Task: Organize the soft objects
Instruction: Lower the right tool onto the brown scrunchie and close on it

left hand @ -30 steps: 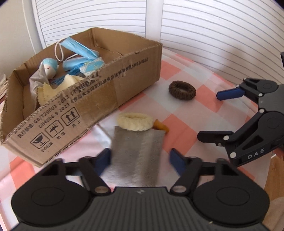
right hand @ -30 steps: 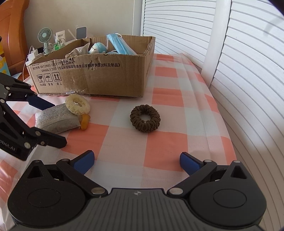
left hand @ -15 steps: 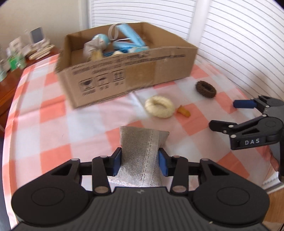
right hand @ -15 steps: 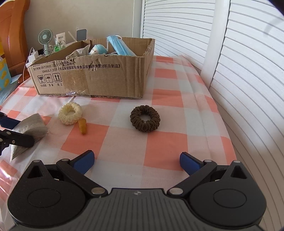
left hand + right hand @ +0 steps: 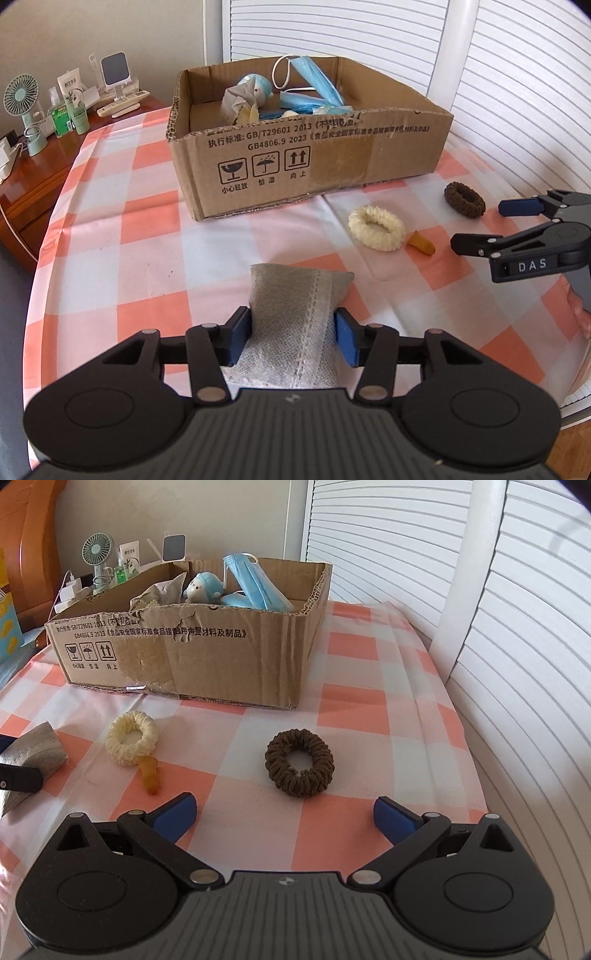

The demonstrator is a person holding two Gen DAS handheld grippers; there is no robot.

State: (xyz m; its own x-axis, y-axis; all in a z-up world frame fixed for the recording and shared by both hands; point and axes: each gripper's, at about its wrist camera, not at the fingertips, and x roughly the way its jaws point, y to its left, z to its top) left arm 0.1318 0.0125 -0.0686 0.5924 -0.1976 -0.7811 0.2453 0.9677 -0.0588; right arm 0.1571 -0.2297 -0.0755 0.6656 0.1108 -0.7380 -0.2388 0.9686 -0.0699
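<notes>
Left wrist view: the left gripper [image 5: 293, 338] had the grey sachet [image 5: 295, 317] between its blue pads, both pads against the sachet's sides, though the jaws were opening at this instant, so the hold looked light. The sachet sat at about 6 o'clock in the frame, its long axis running from 6 toward 12 o'clock, the free end pointing at the cardboard box [image 5: 306, 162] and the stitched seam running the same way. Whether its underside touched the checked surface [image 5: 122, 221] could not be told. The step in hand, by my judgement, was carrying this sachet to the box, which already held face masks [image 5: 314, 88] and a small doll [image 5: 255, 86]. The next move would call for a firmer squeeze, then a lift toward 12 o'clock high enough to clear the near wall before letting go. The cream scrunchie [image 5: 376, 228], the orange piece [image 5: 421, 244] just beside it and the brown scrunchie [image 5: 464, 199] lay at about 2 o'clock, not yet boxed. The right gripper [image 5: 491, 225] showed at 3 o'clock, spread wide.

Right wrist view: the right gripper [image 5: 284, 818] hung released, nothing between its pads, with the brown scrunchie [image 5: 300, 762] near it toward 12 o'clock on the surface [image 5: 369, 775]. The sachet [image 5: 35, 749] appeared at 9 o'clock, tilted, a corner pointing up toward the box [image 5: 207, 653]. The cream scrunchie [image 5: 132, 737] lay at about 10 o'clock, touching the orange piece [image 5: 149, 775].
</notes>
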